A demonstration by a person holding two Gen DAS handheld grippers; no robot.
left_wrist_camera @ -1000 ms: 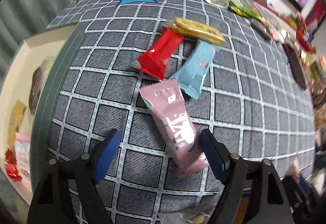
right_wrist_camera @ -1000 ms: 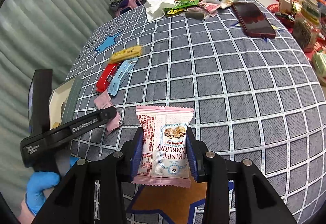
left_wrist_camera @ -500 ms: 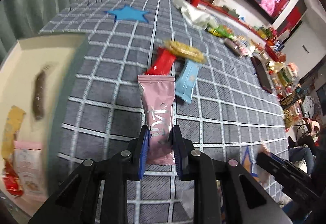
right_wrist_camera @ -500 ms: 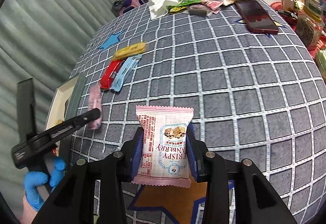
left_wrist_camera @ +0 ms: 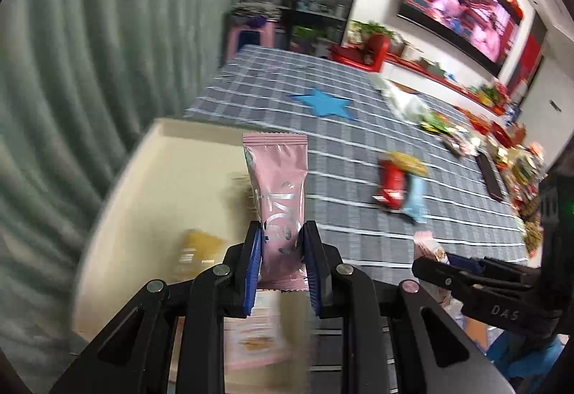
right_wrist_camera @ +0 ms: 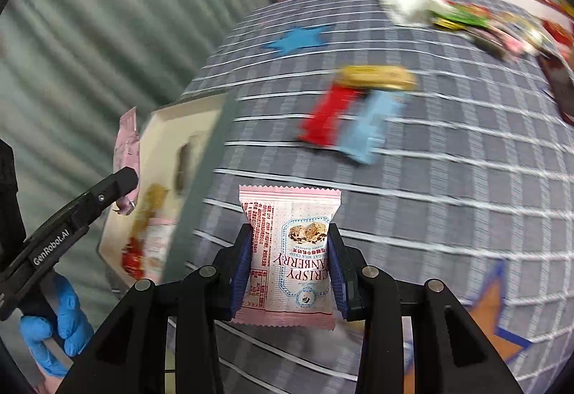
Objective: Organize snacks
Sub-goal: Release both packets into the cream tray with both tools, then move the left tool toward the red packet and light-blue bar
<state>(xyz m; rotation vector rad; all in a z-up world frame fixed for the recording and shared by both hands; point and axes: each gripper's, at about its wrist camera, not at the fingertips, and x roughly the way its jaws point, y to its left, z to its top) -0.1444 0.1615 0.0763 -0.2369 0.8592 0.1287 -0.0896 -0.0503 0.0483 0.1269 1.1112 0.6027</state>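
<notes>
My left gripper [left_wrist_camera: 281, 247] is shut on a long pink snack packet [left_wrist_camera: 276, 186] and holds it in the air over the cream tray [left_wrist_camera: 150, 186]. It also shows in the right wrist view [right_wrist_camera: 126, 157] at the tray's far left edge. My right gripper [right_wrist_camera: 290, 261] is shut on a pink Crispy Cranberry packet [right_wrist_camera: 290, 250], held above the checked tablecloth near the tray's green rim [right_wrist_camera: 201, 186]. A red packet [right_wrist_camera: 328, 116], a light blue packet [right_wrist_camera: 369, 128] and a yellow bar [right_wrist_camera: 376, 76] lie together on the cloth.
The tray [right_wrist_camera: 165, 128] holds several snacks, among them a dark bar [right_wrist_camera: 183, 168] and a red wrapper [right_wrist_camera: 132, 257]. More snacks [right_wrist_camera: 466, 22], crumpled white paper [right_wrist_camera: 409, 4] and a dark phone [right_wrist_camera: 558, 85] lie at the far right. A grey curtain [right_wrist_camera: 107, 17] hangs left.
My left gripper closed on the long pink packet, lifted it off the cloth and swung left over the tray. My right gripper kept its packet and swung left toward the tray.
</notes>
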